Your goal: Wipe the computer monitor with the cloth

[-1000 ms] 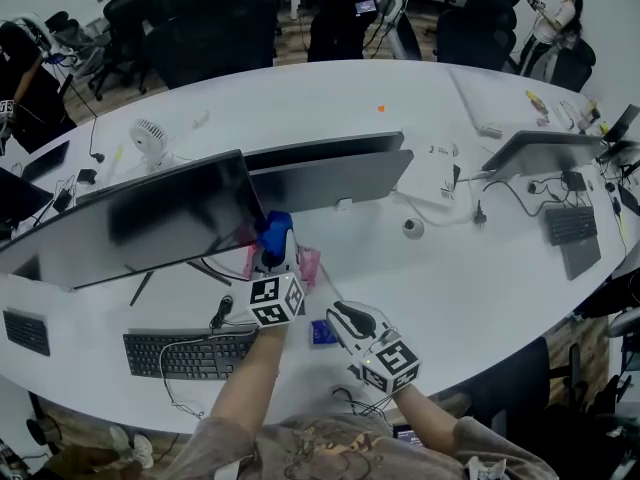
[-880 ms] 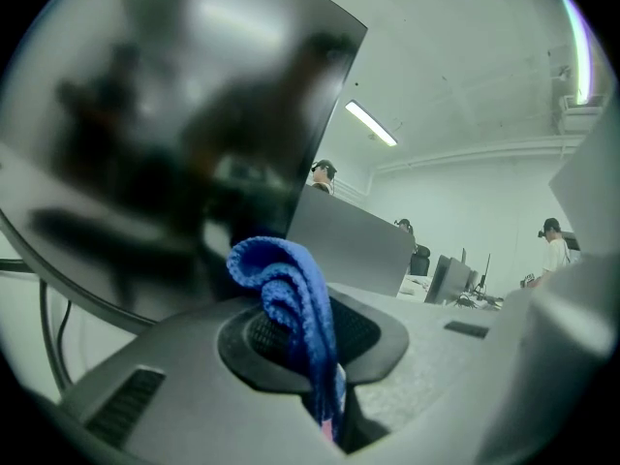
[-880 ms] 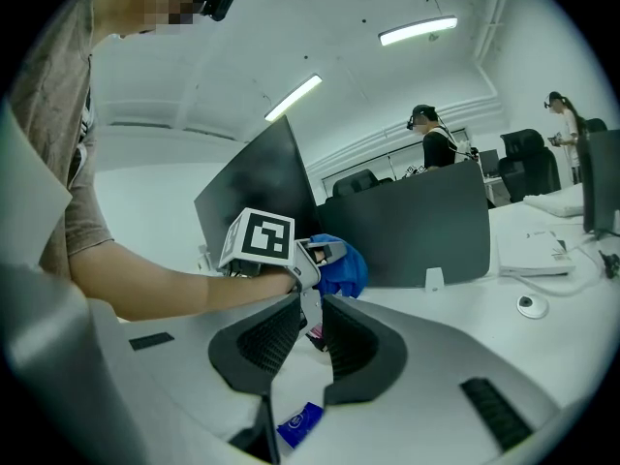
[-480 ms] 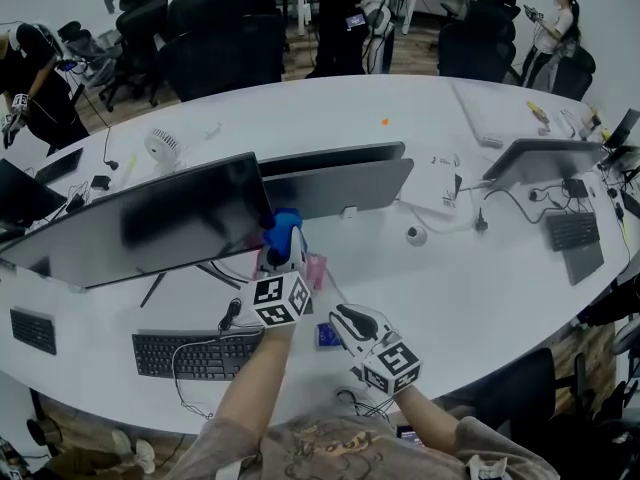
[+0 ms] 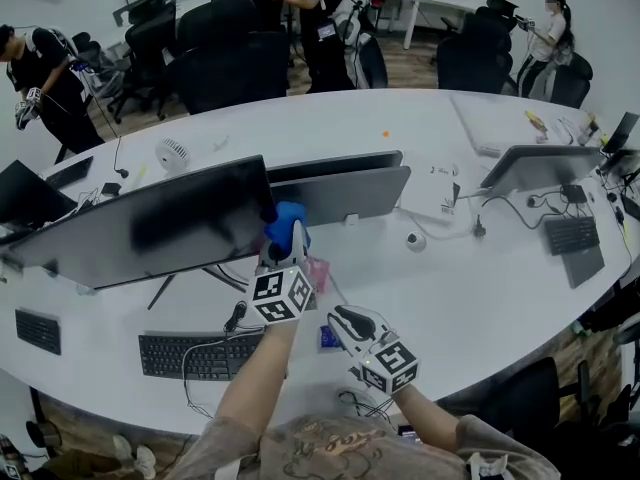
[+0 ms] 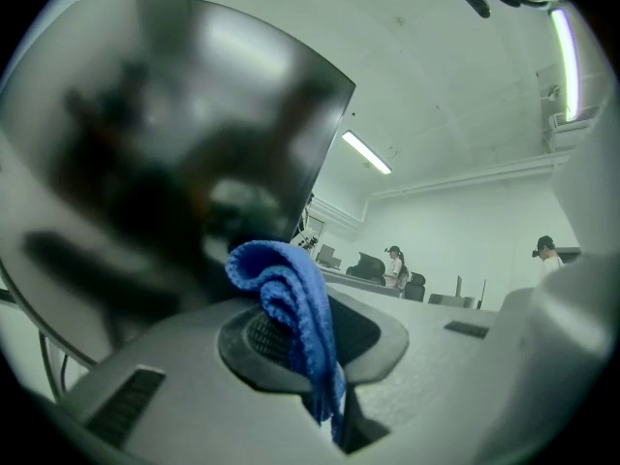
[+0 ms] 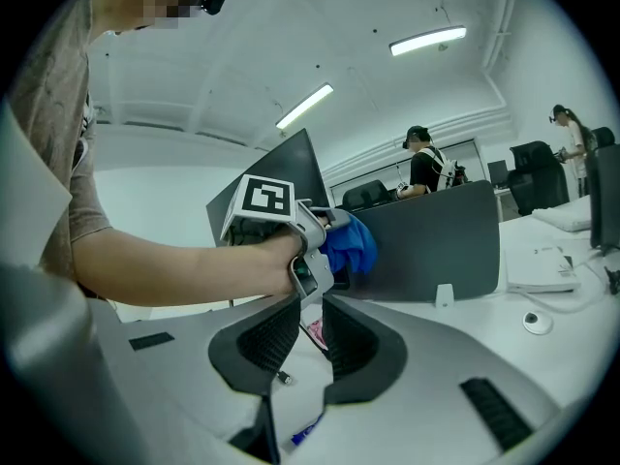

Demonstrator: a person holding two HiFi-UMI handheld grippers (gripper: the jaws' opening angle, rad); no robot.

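Jaws of the right gripper (image 5: 342, 318), nearest the person over the table (image 5: 470, 288) front, stand slightly apart with nothing between them. Further out, the left gripper (image 5: 284, 240) is clamped on the blue cloth (image 5: 286, 220), which sits at the monitor's (image 5: 150, 230) right edge. Contact between cloth and monitor cannot be confirmed.

The bare left forearm (image 5: 252, 373) stretches forward, and the left claw (image 5: 284, 238) is lifted with its jaws clamped on a blue cloth (image 5: 286, 220). The right claw (image 5: 343, 320) sits low over the near edge of the counter (image 5: 470, 288), arm tucked in, jaws slightly apart and empty.
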